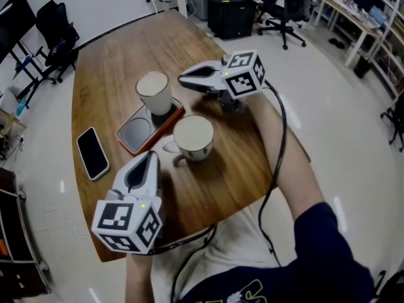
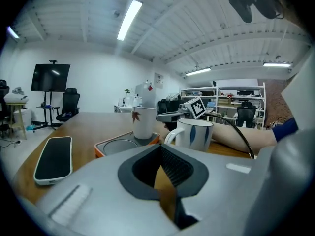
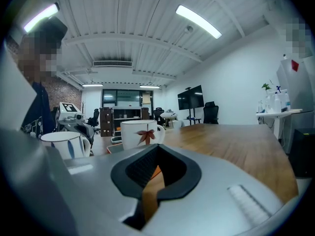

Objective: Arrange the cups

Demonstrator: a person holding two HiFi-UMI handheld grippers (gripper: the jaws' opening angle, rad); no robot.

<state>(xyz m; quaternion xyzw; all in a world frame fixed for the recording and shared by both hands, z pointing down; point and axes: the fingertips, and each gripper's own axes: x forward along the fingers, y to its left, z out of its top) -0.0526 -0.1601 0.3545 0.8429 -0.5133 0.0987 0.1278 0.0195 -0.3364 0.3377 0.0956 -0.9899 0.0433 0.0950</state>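
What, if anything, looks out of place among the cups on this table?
The blue-marked mug stands upright on the wooden table beside the orange tray, whose near round slot is empty. The leaf cup sits in the far slot. The mug looks like the odd one out. Nothing looks tipped, spilled or broken.

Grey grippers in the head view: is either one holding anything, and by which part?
Nothing is held. The grey left gripper and the grey right gripper are both shut and empty.

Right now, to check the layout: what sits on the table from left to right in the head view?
Phone → leaf-print cup → blue-marked cup.
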